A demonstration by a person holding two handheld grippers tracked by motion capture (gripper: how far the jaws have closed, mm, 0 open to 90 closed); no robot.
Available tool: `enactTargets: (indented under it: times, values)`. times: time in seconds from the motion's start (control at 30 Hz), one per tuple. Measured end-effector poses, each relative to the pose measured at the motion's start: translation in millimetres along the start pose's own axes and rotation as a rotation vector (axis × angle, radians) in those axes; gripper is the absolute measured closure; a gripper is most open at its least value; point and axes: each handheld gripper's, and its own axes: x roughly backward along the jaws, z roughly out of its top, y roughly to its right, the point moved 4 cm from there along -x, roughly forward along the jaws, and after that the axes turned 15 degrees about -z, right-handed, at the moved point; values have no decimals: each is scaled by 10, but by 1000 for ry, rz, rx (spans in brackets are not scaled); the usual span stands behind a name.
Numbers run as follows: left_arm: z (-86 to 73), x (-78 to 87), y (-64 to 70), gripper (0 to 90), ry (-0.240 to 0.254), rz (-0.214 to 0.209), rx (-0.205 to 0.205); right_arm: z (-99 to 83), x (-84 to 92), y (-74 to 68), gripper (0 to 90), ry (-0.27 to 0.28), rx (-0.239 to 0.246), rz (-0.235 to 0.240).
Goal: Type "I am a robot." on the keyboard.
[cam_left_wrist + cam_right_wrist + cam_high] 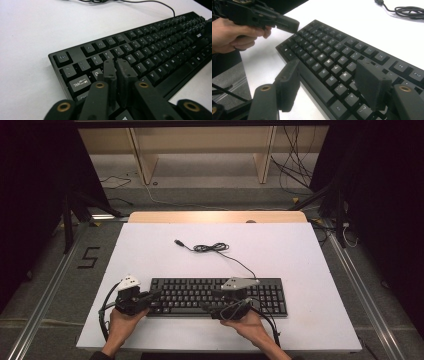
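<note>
A black keyboard [270, 295] lies on the white tabletop [290, 250], near its front edge. My left gripper [159, 293] hovers over the keyboard's left end. In the left gripper view its jaws [116, 62] are shut together with nothing between them, tips just above the upper letter keys [130, 58]. My right gripper [209, 301] is over the keyboard's middle. In the right gripper view it [328, 66] stands open above the keys [324, 47], holding nothing. That view also has the left gripper [287, 23] and the hand holding it at top left.
The keyboard's black cable [212, 248] runs back in a loose coil and ends in a plug [178, 242] on the white top. Beyond the table stand wooden shelf legs [142, 162] and dark stands, with floor cables [295, 170].
</note>
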Motion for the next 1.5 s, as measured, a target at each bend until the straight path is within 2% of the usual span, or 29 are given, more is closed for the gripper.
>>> enactTargets:
  times: [0.1, 0.57, 0.83, 0.9, 1.2, 1.4, 1.5]
  values:
    - [-12, -31, -11, 887, -18, 1, 3, -4, 22, 0, 373, 7, 0, 1]
    - [-54, -118, -40, 889, -78, 6, 14, -12, 79, -5, 343, 25, -3, 3]
    - [-66, -142, -43, 889, -88, 11, 18, -18, 96, -12, 343, 28, 1, 8]
    - [-80, -155, -51, 889, -112, 19, 18, -19, 98, -13, 343, 27, 1, 9]
    - [-76, -155, -44, 889, -107, 20, 17, -23, 99, -23, 344, 25, 4, 9]
    - [-23, -86, -17, 829, -50, 10, 8, -19, 101, -20, 343, 32, 0, 9]
    - [5, -34, 11, 765, -18, 0, 8, -19, 101, -19, 340, 35, -2, 8]
